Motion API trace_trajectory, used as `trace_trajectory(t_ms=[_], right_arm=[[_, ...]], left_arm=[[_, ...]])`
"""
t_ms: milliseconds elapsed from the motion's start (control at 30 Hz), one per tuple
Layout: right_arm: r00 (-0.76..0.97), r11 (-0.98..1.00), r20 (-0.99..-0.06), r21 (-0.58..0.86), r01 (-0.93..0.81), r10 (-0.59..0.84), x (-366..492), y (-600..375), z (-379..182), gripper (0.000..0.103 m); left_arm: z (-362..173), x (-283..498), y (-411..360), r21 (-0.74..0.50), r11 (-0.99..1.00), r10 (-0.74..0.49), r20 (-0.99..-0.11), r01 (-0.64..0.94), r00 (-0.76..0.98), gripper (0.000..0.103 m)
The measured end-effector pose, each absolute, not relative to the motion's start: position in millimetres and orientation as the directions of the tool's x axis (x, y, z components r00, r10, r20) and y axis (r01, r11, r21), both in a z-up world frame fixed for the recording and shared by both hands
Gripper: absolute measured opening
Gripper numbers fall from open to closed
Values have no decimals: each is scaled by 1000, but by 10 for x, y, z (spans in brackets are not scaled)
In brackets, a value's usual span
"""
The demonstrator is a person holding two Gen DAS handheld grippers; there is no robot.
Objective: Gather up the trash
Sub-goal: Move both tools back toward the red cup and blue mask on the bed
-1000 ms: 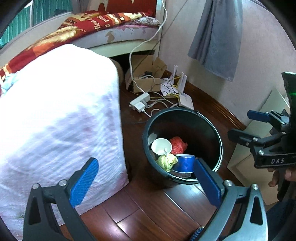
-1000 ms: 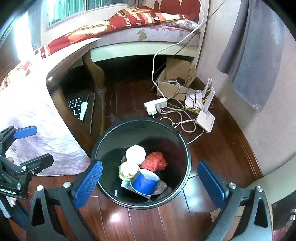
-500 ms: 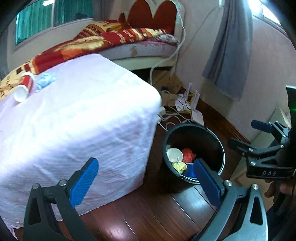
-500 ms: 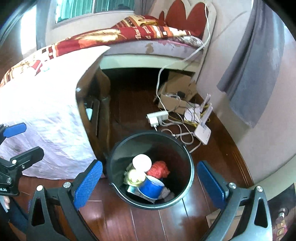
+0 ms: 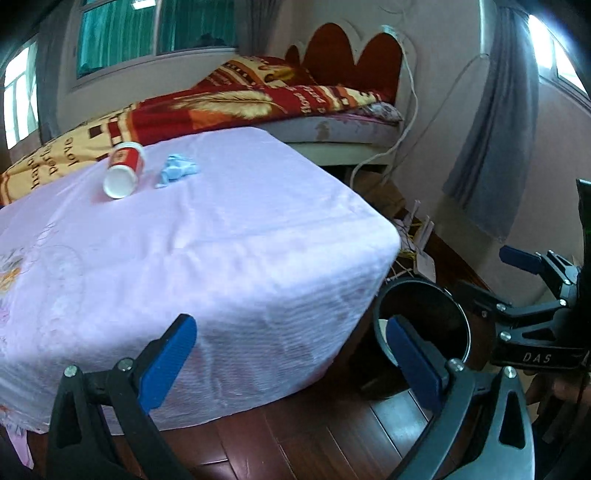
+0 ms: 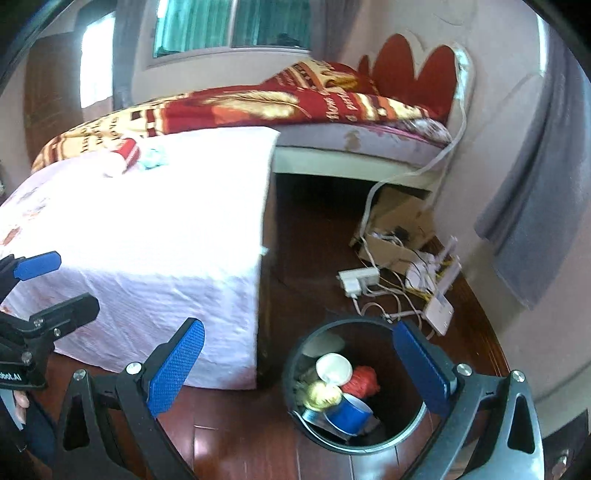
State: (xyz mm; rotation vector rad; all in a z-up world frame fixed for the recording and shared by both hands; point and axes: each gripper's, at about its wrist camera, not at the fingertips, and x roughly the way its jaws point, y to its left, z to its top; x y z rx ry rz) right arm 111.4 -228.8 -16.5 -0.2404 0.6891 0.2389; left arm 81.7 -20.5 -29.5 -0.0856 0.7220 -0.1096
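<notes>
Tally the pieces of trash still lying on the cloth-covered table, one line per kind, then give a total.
Red-and-white paper cup lying on its side: 1
Crumpled light-blue tissue wad: 1
Total: 2

Around me the floor [image 6: 317, 243] is dark reddish wood planks. A desk [image 5: 229, 236] under pale pink cloth stands beside a bed [image 5: 258, 99] with a red patterned blanket and scalloped red headboard [image 6: 413, 62]. Teal-curtained windows [image 5: 155, 29] let in daylight; a grey curtain [image 6: 535, 206] hangs against the pinkish wall [image 5: 443, 44].
</notes>
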Motion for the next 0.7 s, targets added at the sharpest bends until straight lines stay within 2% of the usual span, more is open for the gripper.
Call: trace_trajectory(t_ms=[300,533,700], right_arm=[[775,919,-581,-111,-378,249,1176,-1780,63,103],[735,905,-617,-86,-418,281,1353,-1434,110,103],[722,888,-611,-66,-456,325,1482,-1150,191,103]], left_arm=[[-208,743,288,-129,992,-90,-638,10,765,103],[-132,795,732,-100,993,-22,-647,-56,762,102],[-91,920,1052,-102,990,13,-642,-102,767,97]])
